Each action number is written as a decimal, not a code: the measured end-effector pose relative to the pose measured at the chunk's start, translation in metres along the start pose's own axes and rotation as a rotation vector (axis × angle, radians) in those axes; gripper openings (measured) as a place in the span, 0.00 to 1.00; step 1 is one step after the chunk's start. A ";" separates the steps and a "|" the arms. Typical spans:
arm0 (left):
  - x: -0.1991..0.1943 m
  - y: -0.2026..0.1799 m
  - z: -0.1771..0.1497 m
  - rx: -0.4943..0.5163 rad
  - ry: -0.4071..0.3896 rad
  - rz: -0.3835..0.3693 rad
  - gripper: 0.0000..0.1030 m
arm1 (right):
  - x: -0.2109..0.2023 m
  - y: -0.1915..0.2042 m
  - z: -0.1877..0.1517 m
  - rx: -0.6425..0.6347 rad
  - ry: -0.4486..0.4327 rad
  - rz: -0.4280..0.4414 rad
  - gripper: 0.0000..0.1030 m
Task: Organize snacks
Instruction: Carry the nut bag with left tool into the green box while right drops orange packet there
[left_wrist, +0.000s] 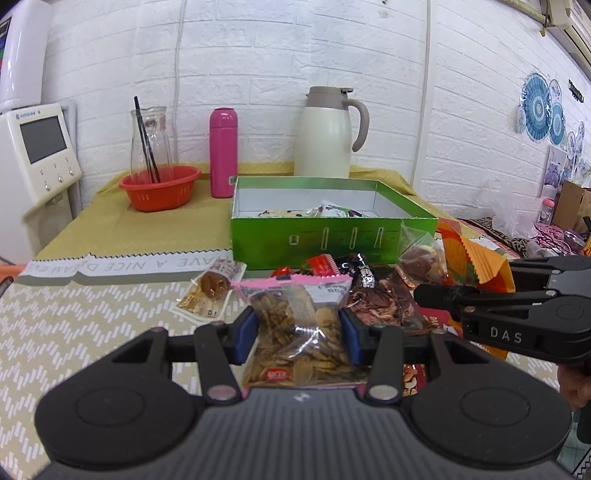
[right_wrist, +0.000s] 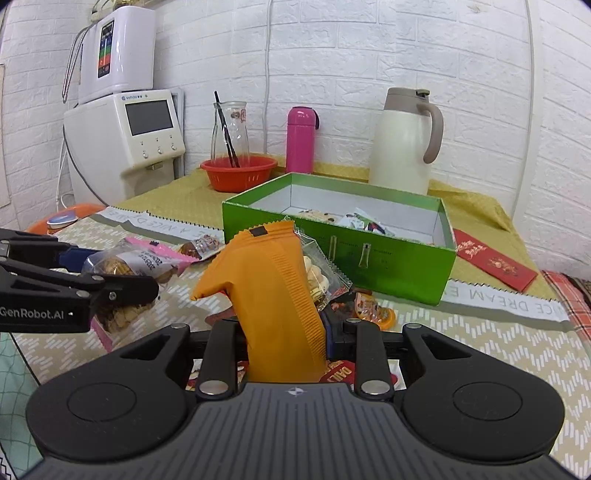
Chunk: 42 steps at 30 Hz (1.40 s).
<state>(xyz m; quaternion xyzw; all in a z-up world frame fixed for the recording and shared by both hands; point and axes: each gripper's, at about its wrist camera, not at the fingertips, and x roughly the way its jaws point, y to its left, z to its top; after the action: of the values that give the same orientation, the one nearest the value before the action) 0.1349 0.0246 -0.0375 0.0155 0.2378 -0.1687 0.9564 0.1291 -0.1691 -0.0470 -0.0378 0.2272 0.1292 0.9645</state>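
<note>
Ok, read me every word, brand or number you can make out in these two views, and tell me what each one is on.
"DAS": side of the right gripper.
"GenRobot.AI": side of the left gripper.
"A NICE DREAM", upside down: white strip on the table covering.
"DAIL", cut off: red packet under the orange packet.
Seed packet, water dispenser logo, green box print: too small or blurred to read.

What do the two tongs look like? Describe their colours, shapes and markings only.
Both are matte black plastic. The left tongs have blue pads on their fingers, two round discs either side of a ribbed body, silver rivets at the pivots, and "GenRobot.AI" printed on the side. The right tongs are built the same; their side reads "DAS". No cables or sleeves show.
</note>
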 end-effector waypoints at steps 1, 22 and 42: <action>0.001 0.001 0.001 0.000 0.002 -0.001 0.45 | 0.001 0.001 0.000 -0.004 0.003 0.000 0.45; 0.071 -0.008 0.090 0.060 -0.035 0.052 0.45 | 0.021 -0.044 0.068 0.012 -0.071 -0.106 0.46; 0.180 -0.004 0.118 0.054 0.036 0.094 0.46 | 0.103 -0.097 0.079 0.218 -0.051 -0.120 0.49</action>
<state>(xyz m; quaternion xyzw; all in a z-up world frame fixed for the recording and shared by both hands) 0.3362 -0.0487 -0.0161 0.0556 0.2491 -0.1295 0.9582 0.2780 -0.2284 -0.0210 0.0571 0.2124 0.0465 0.9744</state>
